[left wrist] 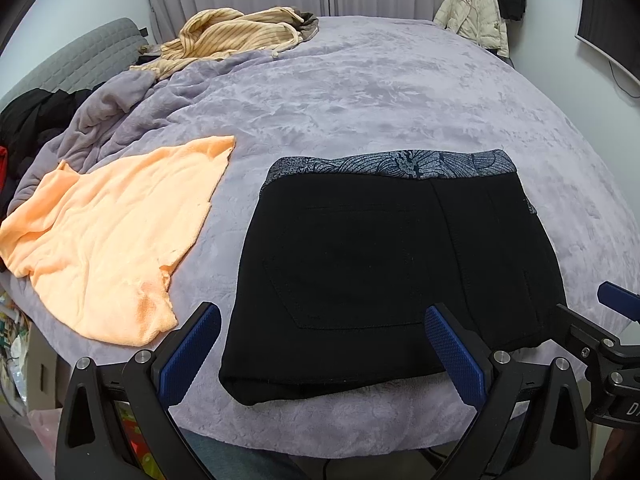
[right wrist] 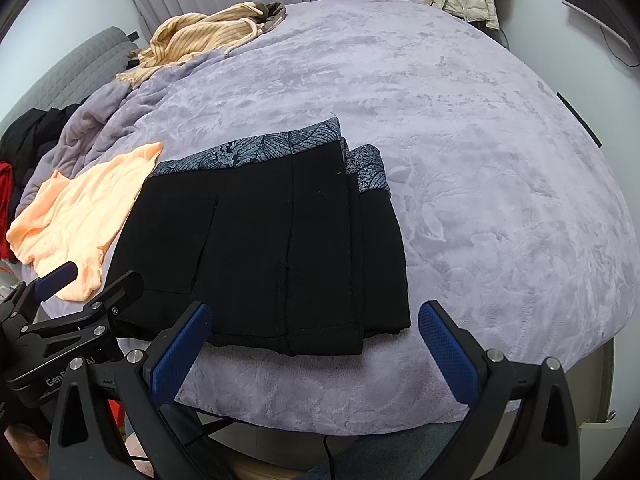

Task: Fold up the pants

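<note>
The black pants [left wrist: 360, 264] lie folded into a compact rectangle on the purple blanket near the bed's front edge, with a blue patterned waistband [left wrist: 400, 164] at the far side. They also show in the right wrist view [right wrist: 272, 248]. My left gripper [left wrist: 320, 320] is open and empty, just above the near edge of the pants. My right gripper [right wrist: 316, 316] is open and empty, at the near right corner of the pants. Each gripper shows at the edge of the other's view: the right one [left wrist: 612, 336] and the left one [right wrist: 76, 300].
An orange garment [left wrist: 108, 240] lies left of the pants. A striped tan garment [left wrist: 232, 36] sits at the far left of the bed [left wrist: 400, 92]. Dark clothes [left wrist: 36, 120] pile at the left edge. Jackets [left wrist: 476, 12] hang at the back right.
</note>
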